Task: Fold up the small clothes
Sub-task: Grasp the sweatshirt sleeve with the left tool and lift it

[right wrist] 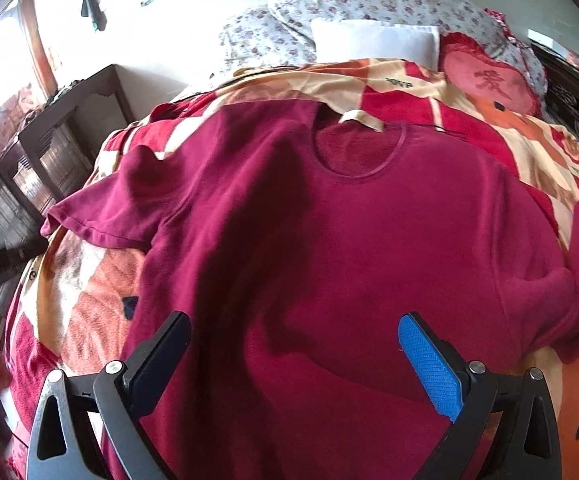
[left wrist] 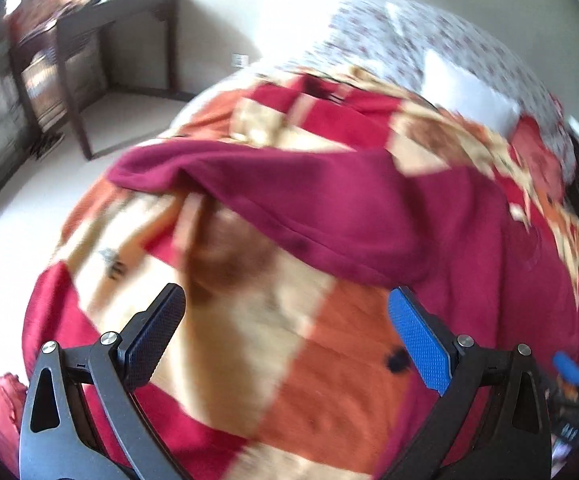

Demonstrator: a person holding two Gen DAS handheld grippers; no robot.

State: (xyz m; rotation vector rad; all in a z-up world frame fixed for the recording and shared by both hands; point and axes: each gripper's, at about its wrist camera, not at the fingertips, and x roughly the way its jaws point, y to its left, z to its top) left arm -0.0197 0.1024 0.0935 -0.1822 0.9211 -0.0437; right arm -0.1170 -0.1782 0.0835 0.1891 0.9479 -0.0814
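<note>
My left tool (left wrist: 287,326) is spread wide and grasps nothing, hanging over the red, orange and cream patterned fleece blanket (left wrist: 341,384) that covers the bed. My right tool (right wrist: 294,354) is likewise released, its black and blue pads apart above the lower body of the maroon short-sleeved cotton T-shirt (right wrist: 369,248).

The T-shirt lies face up on the blanket, round neckline (right wrist: 359,152) toward the head of the bed. Its left sleeve (right wrist: 101,216) reaches out toward the bed's left edge, with a little blanket showing beyond it before the drop to the pale floor (left wrist: 5,264). In the left wrist view that same sleeve's hem (left wrist: 309,240) sits just ahead of my open left tool, not touching it; this view is blurred by motion. The other sleeve (right wrist: 545,304) lies near the right side, with orange spotted blanket beyond it.

Past the neckline the blanket is rumpled, and a cream fold overlaps the collar's far rim. Beyond that sit a white rectangular pillow (right wrist: 373,42), a red heart-shaped cushion with a stitched character (right wrist: 489,80), and a floral-print quilt (right wrist: 369,0) against the wall. Left of the bed, across open floor, a dark wooden side desk (right wrist: 65,120) stands by the bright window, carrying clutter I cannot make out.
</note>
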